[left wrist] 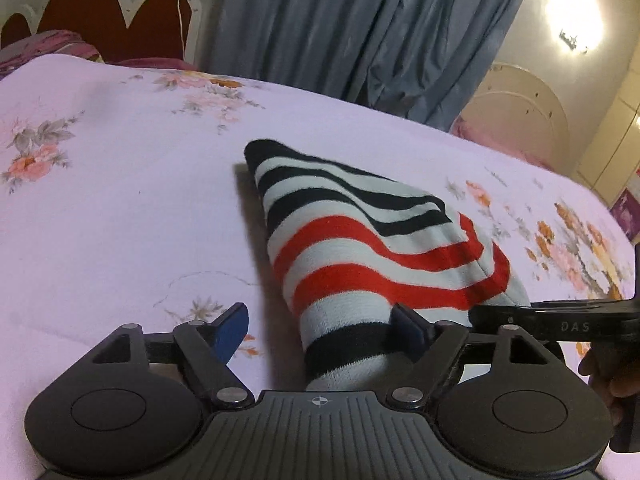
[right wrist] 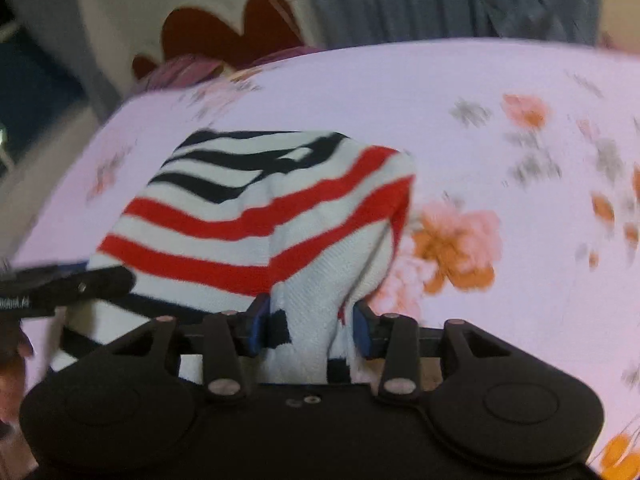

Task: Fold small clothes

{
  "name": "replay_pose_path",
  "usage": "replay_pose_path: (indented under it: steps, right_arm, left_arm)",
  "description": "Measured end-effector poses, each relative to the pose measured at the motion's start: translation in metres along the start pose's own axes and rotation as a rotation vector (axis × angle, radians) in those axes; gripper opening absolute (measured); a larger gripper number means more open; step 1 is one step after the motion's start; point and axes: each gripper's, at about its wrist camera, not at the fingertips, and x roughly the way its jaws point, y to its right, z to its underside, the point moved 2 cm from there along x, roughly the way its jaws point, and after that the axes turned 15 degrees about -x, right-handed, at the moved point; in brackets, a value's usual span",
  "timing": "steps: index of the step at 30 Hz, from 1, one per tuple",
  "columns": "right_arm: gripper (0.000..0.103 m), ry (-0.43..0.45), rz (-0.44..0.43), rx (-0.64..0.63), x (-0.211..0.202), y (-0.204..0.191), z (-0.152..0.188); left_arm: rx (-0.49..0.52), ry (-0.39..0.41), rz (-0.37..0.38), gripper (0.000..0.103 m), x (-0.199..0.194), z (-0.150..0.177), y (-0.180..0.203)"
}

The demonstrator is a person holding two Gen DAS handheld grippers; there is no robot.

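Note:
A small garment with black, red and white stripes (left wrist: 360,236) lies in a folded hump on the floral bed sheet (left wrist: 120,200). My left gripper (left wrist: 322,330) is open. The garment's near end lies between its blue pads, close to the right pad, and the left pad stands clear of it. In the right wrist view the same garment (right wrist: 256,208) rises from my right gripper (right wrist: 310,330), which is shut on a bunched white edge of it. The left gripper's finger (right wrist: 60,284) shows at the garment's left side.
The lilac sheet (right wrist: 500,160) spreads wide around the garment. A white and dark red headboard (left wrist: 100,12) and a purple pillow (left wrist: 52,40) stand at the far end. Grey-blue curtains (left wrist: 360,20) hang behind the bed. A person's hand (left wrist: 608,368) is at the right edge.

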Motion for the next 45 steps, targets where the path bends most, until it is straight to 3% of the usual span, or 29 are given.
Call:
replay_pose_path:
  steps: [1,3,4,9,12,15,20,24,29,32,35,39,40,45]
  right_arm:
    - [0.039,-0.002,0.015,-0.026,-0.001,-0.003,-0.001]
    - [0.039,-0.008,0.042,-0.054,0.0,-0.007,-0.003]
    - [0.039,-0.008,0.045,-0.045,0.002,-0.009,-0.003]
    - [0.04,-0.023,0.045,-0.002,-0.007,-0.019,-0.003]
    - [0.055,0.059,0.113,0.018,-0.041,-0.014,-0.02]
    - [0.044,0.125,0.117,-0.004,-0.056,-0.007,-0.045]
    - [0.033,0.019,0.131,-0.108,-0.01,-0.013,-0.071]
    - [0.021,-0.061,0.126,-0.09,0.023,-0.007,-0.064]
    - [0.02,-0.073,0.129,-0.094,0.023,-0.008,-0.06]
    - [0.024,-0.04,0.133,-0.085,0.003,-0.01,-0.064]
    - [0.026,0.041,0.079,-0.064,-0.041,-0.016,-0.052]
    - [0.031,0.015,0.045,-0.094,-0.079,-0.034,-0.014]
    - [0.037,0.006,0.033,-0.093,-0.083,-0.038,-0.007]
    - [0.043,-0.085,0.02,-0.033,-0.075,-0.045,0.02]
  left_arm:
    - [-0.007,-0.002,0.007,0.077,0.003,0.0,-0.002]
    - [-0.035,-0.038,0.048,0.054,0.009,-0.001,-0.005]
    - [-0.057,-0.052,0.07,0.051,0.012,-0.001,-0.006]
    - [-0.01,-0.058,0.045,0.053,0.006,-0.006,0.005]
    - [0.056,0.034,0.082,0.053,-0.022,-0.022,0.014]
    - [0.087,0.037,0.126,0.052,-0.018,-0.041,0.022]
    - [0.153,-0.036,0.096,0.052,0.025,-0.048,0.037]
    - [0.182,-0.068,0.049,0.052,0.035,-0.042,0.038]
    - [0.307,-0.057,-0.012,0.052,0.034,-0.03,0.048]
    - [0.324,-0.024,0.024,0.051,0.003,-0.03,0.054]
    - [0.383,0.008,-0.032,0.051,-0.031,-0.013,0.045]
    - [0.306,-0.008,-0.015,0.049,-0.052,0.007,0.018]
    - [0.3,-0.013,-0.018,0.049,-0.054,0.014,0.013]
    - [0.196,-0.045,0.01,0.049,-0.055,0.032,-0.002]
